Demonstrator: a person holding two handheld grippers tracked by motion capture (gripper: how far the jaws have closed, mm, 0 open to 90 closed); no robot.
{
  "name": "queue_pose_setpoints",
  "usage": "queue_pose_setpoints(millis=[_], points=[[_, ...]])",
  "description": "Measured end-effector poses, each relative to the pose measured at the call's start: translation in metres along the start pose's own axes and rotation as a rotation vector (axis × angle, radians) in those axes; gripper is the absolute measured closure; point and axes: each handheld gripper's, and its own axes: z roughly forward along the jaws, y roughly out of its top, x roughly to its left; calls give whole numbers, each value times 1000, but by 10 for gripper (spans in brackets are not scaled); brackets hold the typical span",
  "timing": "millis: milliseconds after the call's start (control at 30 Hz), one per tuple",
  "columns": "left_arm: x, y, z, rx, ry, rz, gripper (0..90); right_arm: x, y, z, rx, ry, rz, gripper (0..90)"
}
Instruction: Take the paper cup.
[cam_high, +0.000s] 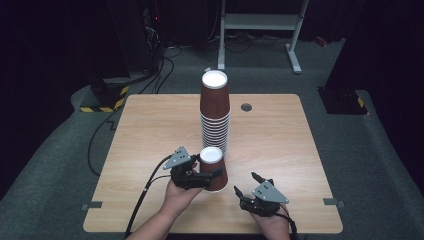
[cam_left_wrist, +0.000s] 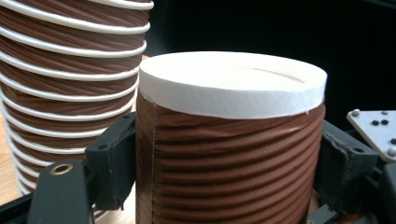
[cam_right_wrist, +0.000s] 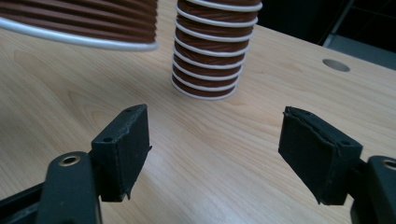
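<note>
- Left gripper first: it's clamped tight on a single brown ribbed paper cup, one pad pressed to each side of the cup's wall, cup upside down with its white base up.
- In the left gripper view that cup sits square between the two black pads, ribs running around it and the white base rim on top.
- The held cup looks raised off the table: in the right gripper view its white-rimmed mouth hangs above the wood with bare tabletop beneath.
- It sits near the person's edge of the table, just in front of the tall stack.
- That stack of brown paper cups stands upright near the middle of the wooden table, all upside down, white rims ringed one over another, a white base on top.
- In the left gripper view the stack is just beside the held cup, at its left.
- Right gripper now: jaws standing wide apart, nothing between them but bare wood.
- It sits low over the near right part of the table, apart from the held cup.
- A round grey grommet sits in the tabletop to the right of the stack.
</note>
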Motion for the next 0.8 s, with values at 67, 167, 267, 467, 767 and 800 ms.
queue_pose_setpoints(millis=[67,167,267,467,767,800], points=[[-1,3,1,-3,-5,0,206,2,3,4,2,4,-8,245],[-2,6,2,-13,-14,-1,206,4,12,7,-27,-3,-20,247],[-2,10,3,-18,-18,-1,206,7,20,8,-69,-15,-19,257],[-1,19,-1,-43,-32,-26,206,18,22,8,-148,-35,13,263],[2,18,3,-38,-90,-116,206,29,19,-1,-231,-44,2,315],[2,18,4,-36,-97,-125,206,29,20,-1,-237,-43,-2,320]])
